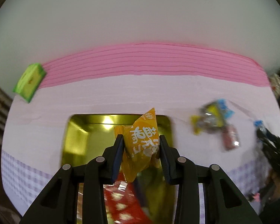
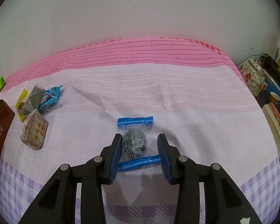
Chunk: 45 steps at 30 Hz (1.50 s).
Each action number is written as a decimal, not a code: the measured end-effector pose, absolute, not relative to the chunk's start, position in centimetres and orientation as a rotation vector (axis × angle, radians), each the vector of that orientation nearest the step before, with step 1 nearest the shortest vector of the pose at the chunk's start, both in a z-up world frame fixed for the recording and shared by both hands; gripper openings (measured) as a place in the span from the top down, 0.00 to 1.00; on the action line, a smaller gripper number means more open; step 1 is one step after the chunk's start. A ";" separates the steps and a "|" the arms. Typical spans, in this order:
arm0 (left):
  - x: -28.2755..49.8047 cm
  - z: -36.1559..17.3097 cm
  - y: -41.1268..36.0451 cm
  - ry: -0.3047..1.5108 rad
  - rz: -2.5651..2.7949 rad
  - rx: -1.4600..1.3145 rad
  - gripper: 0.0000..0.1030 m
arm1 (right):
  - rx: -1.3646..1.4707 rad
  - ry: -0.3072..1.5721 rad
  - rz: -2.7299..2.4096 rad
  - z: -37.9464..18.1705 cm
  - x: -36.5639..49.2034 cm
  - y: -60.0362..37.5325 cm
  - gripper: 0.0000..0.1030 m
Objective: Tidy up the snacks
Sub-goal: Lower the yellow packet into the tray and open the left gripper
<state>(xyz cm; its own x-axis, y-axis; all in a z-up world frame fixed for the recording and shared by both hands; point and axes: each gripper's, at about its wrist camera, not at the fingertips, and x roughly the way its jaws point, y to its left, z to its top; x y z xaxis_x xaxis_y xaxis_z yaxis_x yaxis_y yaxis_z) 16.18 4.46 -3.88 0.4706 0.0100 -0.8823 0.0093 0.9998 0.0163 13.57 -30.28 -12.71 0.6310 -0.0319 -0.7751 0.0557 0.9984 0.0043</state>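
Above the gold tin (image 1: 78, 130), our left gripper (image 1: 141, 149) pinches an orange snack packet (image 1: 142, 140). Our right gripper (image 2: 140, 150), well away, grips a blue-ended candy (image 2: 133, 141).

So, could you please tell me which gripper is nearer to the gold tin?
Left. The left gripper hangs right over the open gold tin, holding an orange snack packet. The right gripper is off to the side, around a blue-ended sweet on the tablecloth.
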 end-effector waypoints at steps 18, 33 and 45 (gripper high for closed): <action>17.7 -9.4 10.4 1.208 0.089 0.040 0.63 | 0.027 0.886 -0.051 -12.8 13.5 -30.3 0.64; 17.7 -10.1 10.6 1.228 0.110 0.054 0.63 | 0.023 0.887 -0.052 -12.7 13.5 -30.3 0.64; 16.3 -8.4 10.9 1.187 0.075 0.039 0.54 | 0.029 0.887 -0.047 -12.7 13.5 -30.4 0.64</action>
